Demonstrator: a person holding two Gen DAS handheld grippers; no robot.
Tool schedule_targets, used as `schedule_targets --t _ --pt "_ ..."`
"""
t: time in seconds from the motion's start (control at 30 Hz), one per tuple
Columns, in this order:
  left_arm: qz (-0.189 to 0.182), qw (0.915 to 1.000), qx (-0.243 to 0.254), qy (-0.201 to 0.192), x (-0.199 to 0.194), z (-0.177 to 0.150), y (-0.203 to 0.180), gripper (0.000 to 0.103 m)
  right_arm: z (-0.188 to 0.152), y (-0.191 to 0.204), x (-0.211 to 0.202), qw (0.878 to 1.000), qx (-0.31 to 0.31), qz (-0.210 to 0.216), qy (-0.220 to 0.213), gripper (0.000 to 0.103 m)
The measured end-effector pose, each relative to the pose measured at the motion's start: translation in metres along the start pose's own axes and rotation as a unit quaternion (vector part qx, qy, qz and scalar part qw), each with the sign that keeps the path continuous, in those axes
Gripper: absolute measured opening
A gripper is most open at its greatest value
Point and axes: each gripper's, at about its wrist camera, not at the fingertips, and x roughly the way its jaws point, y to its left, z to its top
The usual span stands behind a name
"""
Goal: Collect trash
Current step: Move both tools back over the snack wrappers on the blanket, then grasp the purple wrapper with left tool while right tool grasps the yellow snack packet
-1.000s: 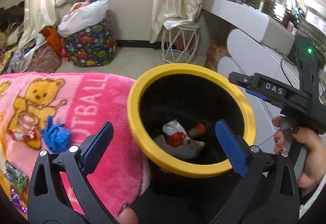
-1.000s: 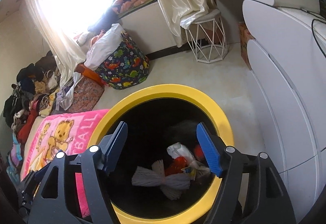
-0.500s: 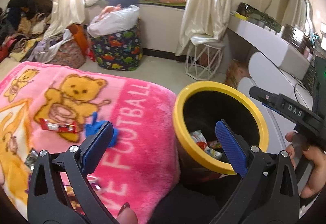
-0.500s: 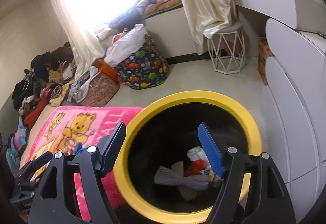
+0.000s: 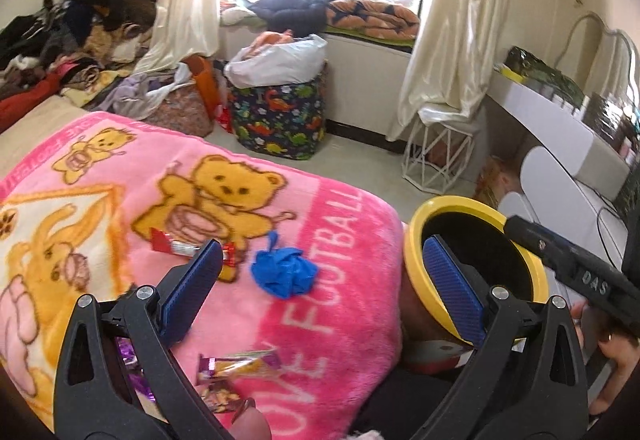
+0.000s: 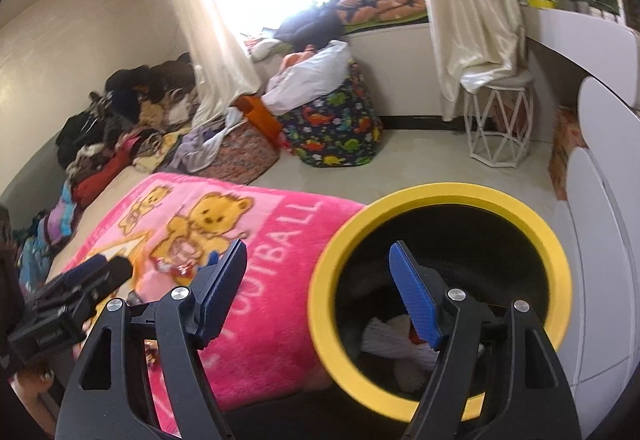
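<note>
A black bin with a yellow rim (image 6: 440, 199) stands beside a pink bear blanket (image 5: 120, 179); white and red trash (image 6: 384, 336) lies inside it. On the blanket lie a crumpled blue glove (image 5: 284, 272), a red snack wrapper (image 5: 176, 246) and purple-and-yellow wrappers (image 5: 236, 360). My left gripper (image 5: 320, 288) is open and empty, above the blanket with the glove between its fingers in view. My right gripper (image 6: 320, 288) is open and empty, over the near left rim of the bin (image 5: 416, 240); its body shows in the left wrist view (image 5: 580, 272).
A dinosaur-print laundry bag (image 5: 280, 119) and a white wire stool (image 5: 440, 155) stand on the floor by the window. Piles of clothes (image 5: 72, 51) lie at the far left. A white rounded cabinet (image 6: 600, 199) stands right of the bin.
My left gripper has swung left from over the bin to over the blanket, bringing the glove and wrappers into view. My right gripper has also shifted left and up from over the bin's middle.
</note>
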Motion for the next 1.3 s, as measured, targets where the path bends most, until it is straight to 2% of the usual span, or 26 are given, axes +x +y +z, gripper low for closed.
schedule_targets --t 0.3,0.77,1.3 --pt "0.024 0.9991 -0.031 -0.015 -0.015 0.002 0.033 0.092 -0.008 0.047 0.005 0.997 -0.059 0.039 0.012 0.071" --pt "0.057 0.9953 -0.073 -0.025 -0.030 -0.003 0.080 0.092 -0.031 0.103 0.017 0.986 -0.139 0.083 0.043 0.071" --pt "0.106 0.9870 -0.120 -0.008 -0.045 -0.030 0.141 0.092 -0.066 0.152 0.046 0.962 -0.224 0.112 0.113 0.071"
